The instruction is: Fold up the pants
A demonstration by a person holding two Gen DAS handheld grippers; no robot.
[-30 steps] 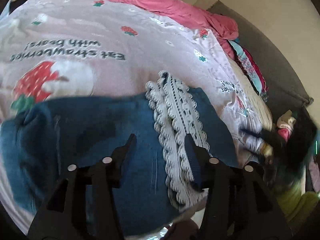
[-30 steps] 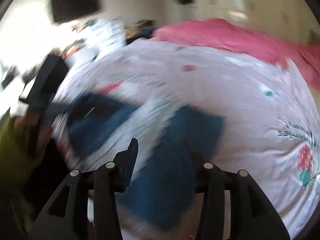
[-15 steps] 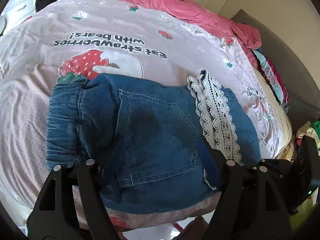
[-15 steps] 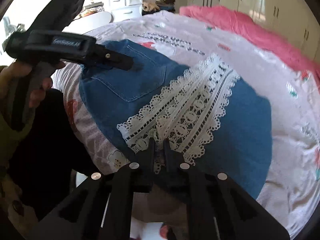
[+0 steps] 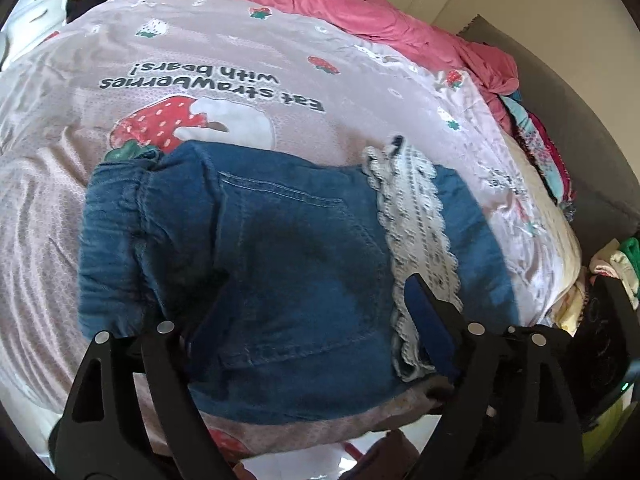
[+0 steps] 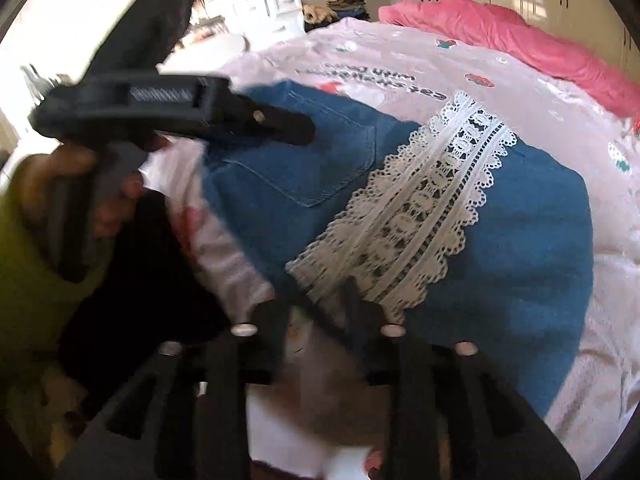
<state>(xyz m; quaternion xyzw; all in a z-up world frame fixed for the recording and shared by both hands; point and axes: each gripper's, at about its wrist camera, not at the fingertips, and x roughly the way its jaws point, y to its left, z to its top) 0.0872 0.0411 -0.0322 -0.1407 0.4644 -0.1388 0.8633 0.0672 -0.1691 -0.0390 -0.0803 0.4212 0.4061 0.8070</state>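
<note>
**Folded denim pants on the strawberry bedspread, both grippers at the near edge**

The person's left hand, in a yellow-green sleeve, holds the left gripper over the waistband side of the denim pants. Its jaws are spread wide and opening, one finger low over the gathered waistband, the other beside the lace trim; the back pocket lies between them, and the pads do not press the cloth, so the garment is released.

The pants lie folded into a compact block near the front edge of the pink bedspread, just below its printed strawberry and upside-down lettering. The white lace band crosses the fold.

Farther right, the right gripper hangs at the near end of the lace trim, at the hem of the pants. Its jaws are partly apart and opening; motion blur hides whether lace sits between the tips, though no firm pinch shows.

A pink blanket lies bunched along the far side of the bed.
</note>
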